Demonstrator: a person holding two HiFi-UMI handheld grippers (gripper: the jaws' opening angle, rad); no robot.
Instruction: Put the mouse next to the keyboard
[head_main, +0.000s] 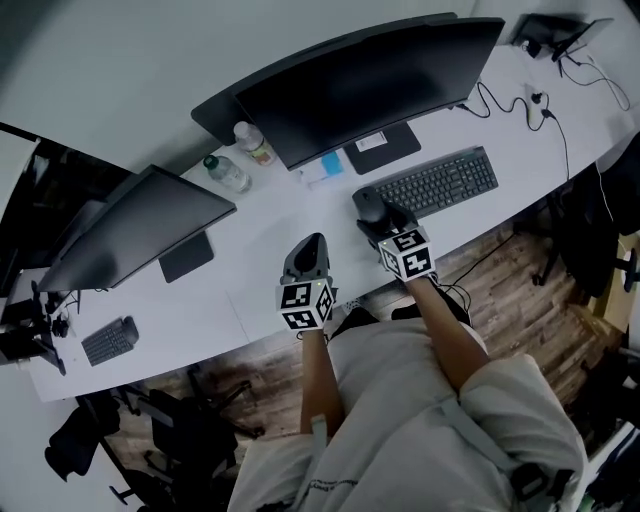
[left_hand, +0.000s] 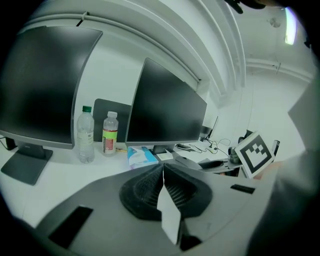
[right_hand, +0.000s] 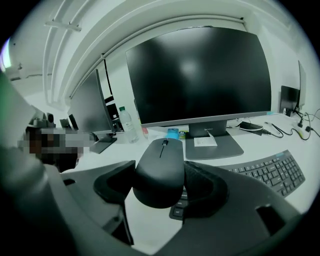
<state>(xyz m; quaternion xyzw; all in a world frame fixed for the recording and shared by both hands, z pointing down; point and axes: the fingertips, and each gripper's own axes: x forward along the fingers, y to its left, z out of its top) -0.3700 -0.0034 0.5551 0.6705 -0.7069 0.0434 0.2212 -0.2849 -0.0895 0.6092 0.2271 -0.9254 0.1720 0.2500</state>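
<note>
A black computer mouse (right_hand: 160, 172) sits clamped between the two dark pads of my right gripper (right_hand: 161, 186), held just above the white desk. In the head view the mouse (head_main: 371, 207) hovers at the left end of the black keyboard (head_main: 432, 183); the keyboard (right_hand: 272, 171) lies to the right of the jaws. My left gripper (head_main: 307, 262) rests over the desk's front edge, left of the right one. Its pads (left_hand: 163, 189) are pressed together with nothing between them.
A large curved monitor (head_main: 370, 83) stands behind the keyboard, its base (right_hand: 212, 146) close ahead of the mouse. A second monitor (head_main: 130, 228) is at the left. Two bottles (head_main: 226, 172) and a blue pack (head_main: 330, 164) sit between them. Cables (head_main: 535, 105) trail at the far right.
</note>
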